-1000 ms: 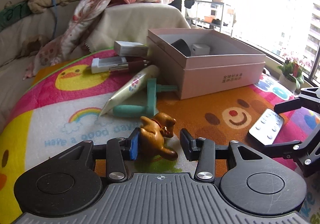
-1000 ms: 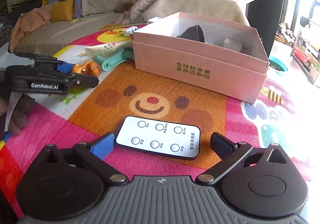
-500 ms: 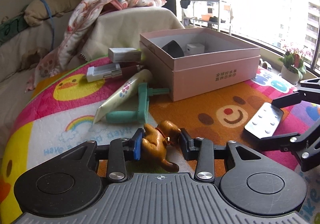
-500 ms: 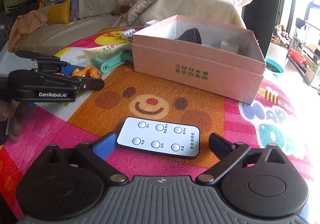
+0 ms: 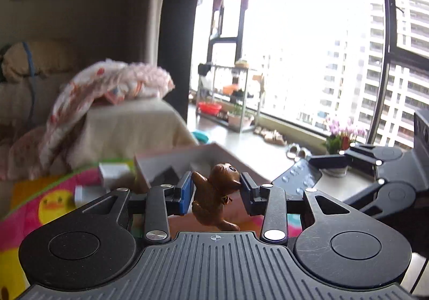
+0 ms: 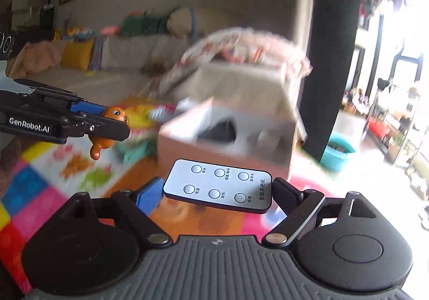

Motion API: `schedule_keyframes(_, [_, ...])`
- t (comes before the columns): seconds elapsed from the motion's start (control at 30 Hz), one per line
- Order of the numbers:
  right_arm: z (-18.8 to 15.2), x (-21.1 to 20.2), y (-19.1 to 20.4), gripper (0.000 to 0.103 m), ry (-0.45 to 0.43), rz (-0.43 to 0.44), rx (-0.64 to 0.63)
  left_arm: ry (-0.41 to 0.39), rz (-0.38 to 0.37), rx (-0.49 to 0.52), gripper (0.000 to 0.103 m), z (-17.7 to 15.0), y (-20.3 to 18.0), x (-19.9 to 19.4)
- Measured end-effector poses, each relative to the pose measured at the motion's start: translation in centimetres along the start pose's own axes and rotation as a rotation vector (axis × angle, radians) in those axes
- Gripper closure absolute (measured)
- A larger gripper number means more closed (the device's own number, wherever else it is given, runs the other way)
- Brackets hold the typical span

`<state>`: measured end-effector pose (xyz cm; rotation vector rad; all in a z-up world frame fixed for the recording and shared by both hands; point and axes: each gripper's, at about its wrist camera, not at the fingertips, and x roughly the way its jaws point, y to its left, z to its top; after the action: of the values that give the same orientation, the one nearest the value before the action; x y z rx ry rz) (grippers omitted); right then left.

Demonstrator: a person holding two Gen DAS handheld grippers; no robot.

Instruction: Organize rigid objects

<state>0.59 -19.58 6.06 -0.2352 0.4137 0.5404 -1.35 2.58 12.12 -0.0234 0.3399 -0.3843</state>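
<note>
— Jaws first: how are they sitting?

— Left gripper (image 5: 215, 188) is clamping its jaws on the brown dog figurine (image 5: 214, 197), one pad on each flank. Right gripper (image 6: 217, 191) is gripping the white remote (image 6: 218, 186) by its two short ends, and both things are hanging clear of the play mat (image 6: 40, 192).

— What is lying around them?

— From the right wrist view, the pink box (image 6: 228, 139) is sitting open at twelve o'clock just beyond the remote, blurred, with something dark inside it. A teal plastic piece (image 6: 134, 151) is lying on the mat at ten o'clock, beside the box's left wall. The left gripper is reaching in at nine o'clock, the figurine poking out of its tip (image 6: 107, 128), well apart from the remote. A beige covered seat with a floral blanket (image 6: 241, 51) is standing behind the box.

— Anything between the held things and the box?

— Nothing is lying in that gap; only the box's near wall is facing them.

— Which way are they pointing?

— The remote is lying nearly flat, buttons up, its long axis running nine to three across the jaws. The figurine is standing upright, long axis twelve to six, head at twelve and turned toward two o'clock, a leg dangling at six in the left wrist view.
</note>
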Motion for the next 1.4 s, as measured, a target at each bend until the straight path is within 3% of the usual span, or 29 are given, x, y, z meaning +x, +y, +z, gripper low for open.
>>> schedule_keyframes(0.13, [4.2, 0.5, -1.3, 0.015, -0.134, -0.088, -0.020, -0.069, -0.025, 0.004, 0.061, 5.6, 0.6, 3.7])
schedule_keyframes(0.2, [5.8, 1.9, -2.0, 0.015, -0.162, -0.106, -0.014, -0.048, -0.049, -0.036, 0.061, 7.2, 1.3, 7.0])
schedule_keyframes(0.3, [6.8, 4.9, -1.8, 0.014, -0.120, -0.071, -0.056, 0.090, -0.072, -0.136, 0.061, 6.0, 2.8, 12.4])
schedule_keyframes(0.37, [6.0, 6.4, -1.2, 0.014, -0.073, -0.083, -0.048, 0.117, -0.048, -0.166, 0.061, 3.9, 3.6, 13.9])
schedule_keyframes(0.53, [1.0, 6.9, -0.3, 0.014, 0.014, -0.027, -0.018, 0.045, 0.034, -0.240, 0.061, -0.4, 6.5, 11.5])
schedule_keyframes(0.6, [-1.0, 6.7, -0.3, 0.014, 0.064, 0.009, 0.009, 0.019, 0.111, -0.240, 0.061, -1.8, 7.7, 9.4])
schedule_keyframes(0.7, [-3.4, 6.3, -0.6, 0.014, 0.117, 0.032, 0.071, 0.015, 0.214, -0.255, 0.061, -3.4, 9.5, 6.4])
schedule_keyframes(0.8, [-4.9, 5.7, -0.7, 0.014, 0.144, 0.062, 0.156, 0.041, 0.257, -0.286, 0.061, -4.7, 11.1, 4.1])
schedule_keyframes(0.9, [-5.5, 5.8, -0.8, 0.014, 0.151, 0.061, 0.197, 0.081, 0.252, -0.286, 0.061, -5.4, 11.7, 3.4])
schedule_keyframes(1.13, [-5.9, 6.0, -1.3, 0.014, 0.187, 0.045, 0.246, 0.186, 0.255, -0.152, 0.061, -6.4, 9.5, 5.3])
schedule_keyframes(1.27, [-6.0, 6.2, -1.3, 0.014, 0.198, 0.037, 0.259, 0.188, 0.205, -0.126, 0.061, -6.5, 8.3, 5.7])
schedule_keyframes(1.4, [-6.0, 6.4, -1.4, 0.014, 0.214, 0.037, 0.271, 0.247, 0.177, -0.032, 0.061, -7.2, 6.4, 6.3])
